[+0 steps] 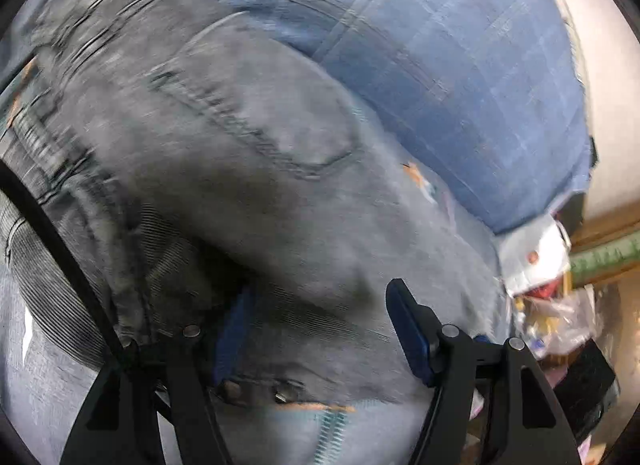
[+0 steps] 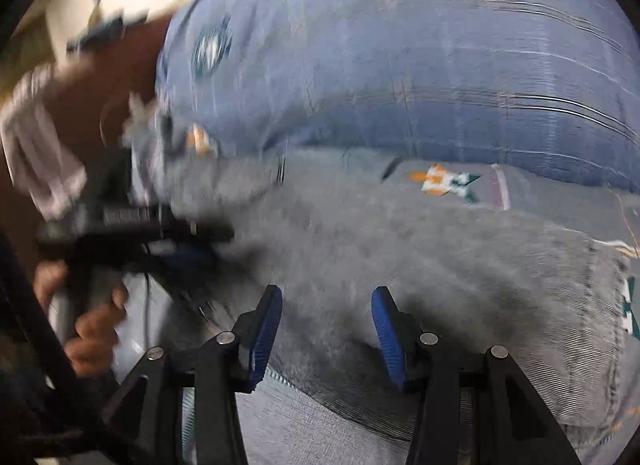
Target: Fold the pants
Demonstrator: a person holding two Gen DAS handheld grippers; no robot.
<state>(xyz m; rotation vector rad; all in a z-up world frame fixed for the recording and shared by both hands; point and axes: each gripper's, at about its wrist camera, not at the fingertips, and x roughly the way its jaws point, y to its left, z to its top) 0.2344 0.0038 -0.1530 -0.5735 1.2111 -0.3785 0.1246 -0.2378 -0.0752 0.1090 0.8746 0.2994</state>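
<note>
I see the grey jeans [image 1: 248, 169] lying on a blue checked bedspread [image 1: 460, 77], and my left gripper [image 1: 324, 329] has its 2 blue-padded fingers spread wide over the waistband, gripping nothing. My right gripper [image 2: 326, 335] is also spread apart just above the denim, with the person's hand [image 2: 90, 321] visible at left.

dim indoor light, heavy motion blur in both views, fisheye bending, dark vignetted corners
</note>
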